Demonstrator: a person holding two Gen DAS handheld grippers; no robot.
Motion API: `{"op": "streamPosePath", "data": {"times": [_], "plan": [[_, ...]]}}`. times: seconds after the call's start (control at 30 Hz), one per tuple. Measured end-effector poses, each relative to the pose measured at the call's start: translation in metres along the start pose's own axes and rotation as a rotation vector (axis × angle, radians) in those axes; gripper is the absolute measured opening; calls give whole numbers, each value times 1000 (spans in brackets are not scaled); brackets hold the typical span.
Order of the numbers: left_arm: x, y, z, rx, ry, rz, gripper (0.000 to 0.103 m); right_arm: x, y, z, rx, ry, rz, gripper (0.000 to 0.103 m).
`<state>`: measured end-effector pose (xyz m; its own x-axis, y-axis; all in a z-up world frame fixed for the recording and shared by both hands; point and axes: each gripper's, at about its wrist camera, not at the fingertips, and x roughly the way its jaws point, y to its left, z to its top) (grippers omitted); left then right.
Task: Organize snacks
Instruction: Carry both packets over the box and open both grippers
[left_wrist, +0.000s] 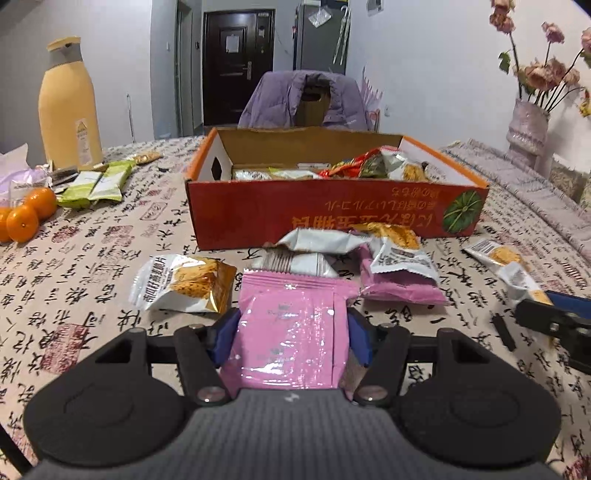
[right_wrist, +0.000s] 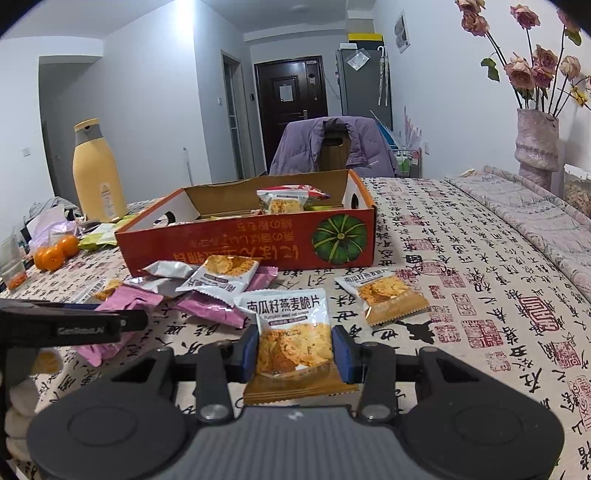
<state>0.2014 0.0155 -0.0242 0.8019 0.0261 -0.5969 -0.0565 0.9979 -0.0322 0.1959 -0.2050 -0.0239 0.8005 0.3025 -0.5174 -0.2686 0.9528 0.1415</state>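
Filling up nicely: several packets lie inside the orange box (left_wrist: 332, 210). In front of it, left claw (left_wrist: 293, 332) grips a pink packet (left_wrist: 291, 332), right claw (right_wrist: 295, 354) clamps an oat-crisp packet (right_wrist: 291, 332); more packets wait on the counter (right_wrist: 461, 258).

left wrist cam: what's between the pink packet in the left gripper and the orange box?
In the left wrist view, a white packet and a silver one lie between the pink packet and the orange box.

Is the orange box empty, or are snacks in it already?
Partly filled. The open-topped orange box already holds several snack packets, piled toward one end and rising above its rim; bare cardboard wall shows at the other end.
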Motion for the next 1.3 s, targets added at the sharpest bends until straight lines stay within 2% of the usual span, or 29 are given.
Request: {"op": "streamPosePath", "data": {"times": [0.3, 0.67, 1.0, 1.3], "plan": [[-33, 3, 14, -20, -97, -19, 62, -4, 8, 9, -23, -27, 2, 41], [-36, -2, 54, -32, -188, -43, 62, 2, 18, 52, -55, -104, -7, 41], [-17, -5, 95, -61, -245, -47, 62, 33, 23, 109, -59, -164, -20, 41], [21, -2, 129, -99, -258, -38, 62, 83, 12, 146, -53, -162, -69, 41]]}}
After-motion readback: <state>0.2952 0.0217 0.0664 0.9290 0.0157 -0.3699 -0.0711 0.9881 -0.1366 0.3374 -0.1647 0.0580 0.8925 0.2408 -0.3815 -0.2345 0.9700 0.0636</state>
